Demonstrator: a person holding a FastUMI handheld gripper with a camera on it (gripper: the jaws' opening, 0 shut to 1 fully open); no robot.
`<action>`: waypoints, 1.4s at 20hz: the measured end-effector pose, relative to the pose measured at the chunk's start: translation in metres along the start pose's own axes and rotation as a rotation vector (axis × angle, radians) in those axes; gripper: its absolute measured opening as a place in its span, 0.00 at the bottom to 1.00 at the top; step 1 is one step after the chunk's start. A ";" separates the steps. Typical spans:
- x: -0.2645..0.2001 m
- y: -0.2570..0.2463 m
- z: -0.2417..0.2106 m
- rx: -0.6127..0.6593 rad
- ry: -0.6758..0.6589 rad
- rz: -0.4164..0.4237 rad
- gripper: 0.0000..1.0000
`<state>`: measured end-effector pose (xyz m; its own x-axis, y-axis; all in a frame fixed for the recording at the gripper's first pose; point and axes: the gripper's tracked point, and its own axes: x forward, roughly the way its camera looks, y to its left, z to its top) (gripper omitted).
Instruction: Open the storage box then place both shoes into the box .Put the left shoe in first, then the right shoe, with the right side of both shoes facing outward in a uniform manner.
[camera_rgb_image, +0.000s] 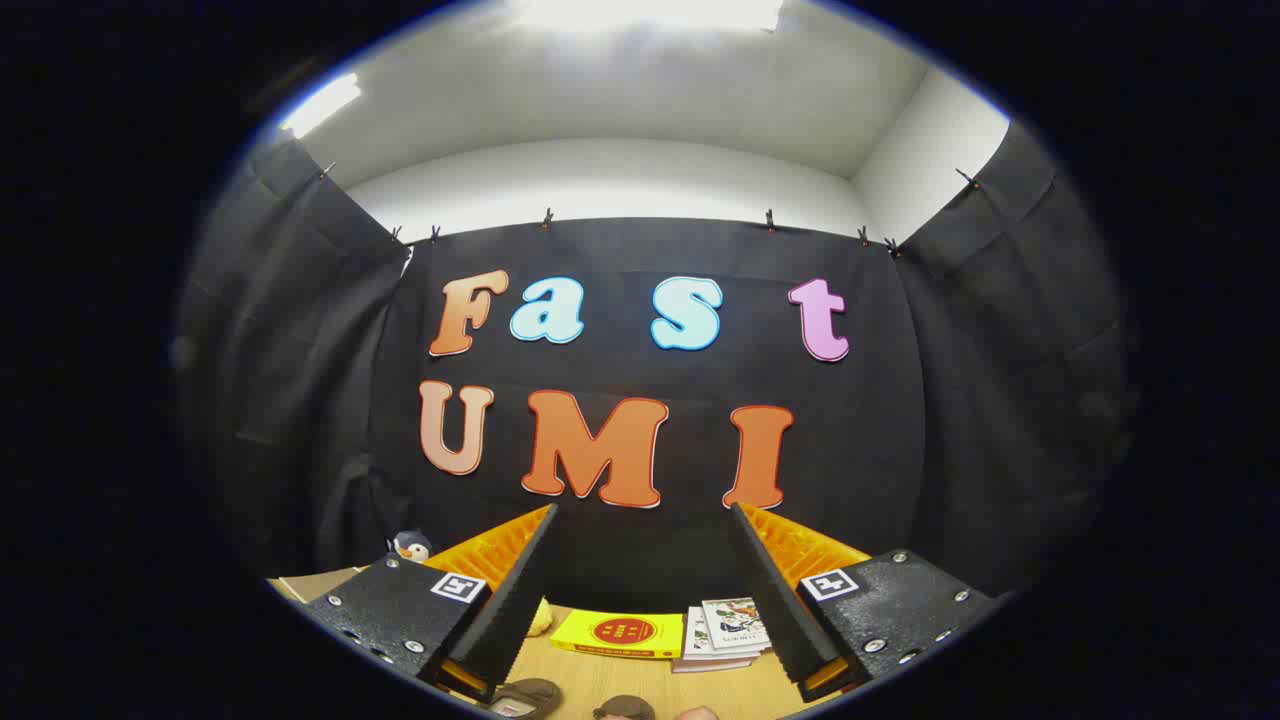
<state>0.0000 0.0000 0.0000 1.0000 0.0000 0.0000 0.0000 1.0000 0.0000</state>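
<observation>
Gripper (640, 560) hanging released with nothing between its fingers, one yellow book (620, 633) and one stack of booklets (727, 633) lying on the bench (600, 685) beyond, one penguin toy (411, 546) standing beside.

At the bottom centre we see a wooden table (650, 685) carrying a yellow book (618, 633), a stack of booklets (728, 635), and brown shoe tops (530, 695) at lower edge.

A staged recording booth rather than a lived-in home: black cloth (960, 420) clipped up as walls under a plain white ceiling (620, 90), with a wooden counter (660, 685) carrying books (725, 630) and a small penguin toy (411, 546).
</observation>
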 end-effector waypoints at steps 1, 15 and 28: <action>0.001 0.003 -0.001 -0.001 0.003 -0.006 0.99; -0.004 0.038 0.009 -0.015 0.014 0.005 0.98; -0.020 0.149 -0.122 0.012 0.386 0.312 0.98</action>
<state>-0.0197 0.1487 -0.1225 0.8795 0.3014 -0.3683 -0.2967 0.9523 0.0709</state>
